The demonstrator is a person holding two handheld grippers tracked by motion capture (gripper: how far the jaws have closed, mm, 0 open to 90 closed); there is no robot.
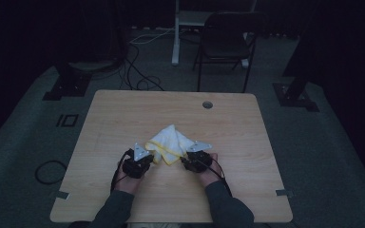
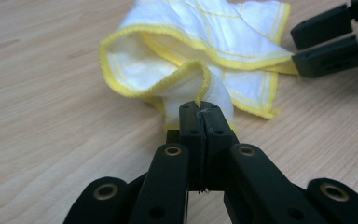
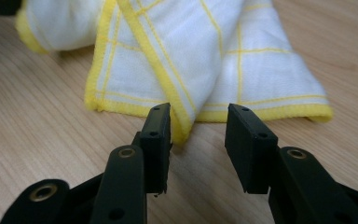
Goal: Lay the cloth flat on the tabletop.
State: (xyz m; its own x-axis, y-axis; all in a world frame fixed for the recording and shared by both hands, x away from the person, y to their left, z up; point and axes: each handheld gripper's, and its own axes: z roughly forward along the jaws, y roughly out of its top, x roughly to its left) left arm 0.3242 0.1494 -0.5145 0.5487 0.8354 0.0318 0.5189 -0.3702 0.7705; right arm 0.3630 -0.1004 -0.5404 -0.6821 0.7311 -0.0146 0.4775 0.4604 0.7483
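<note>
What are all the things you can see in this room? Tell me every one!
cloth: one, white with yellow edging, crumpled on the table's near middle
table: one, light wood
hole: one, grey, far right of the tabletop
chair: one, black, beyond the table
cables: several, dark, on the floor behind
left gripper: one, black, shut on the cloth's edge
right gripper: one, black, jaws open at the cloth's near edge
sleeves: two, dark grey, at the near edge
</note>
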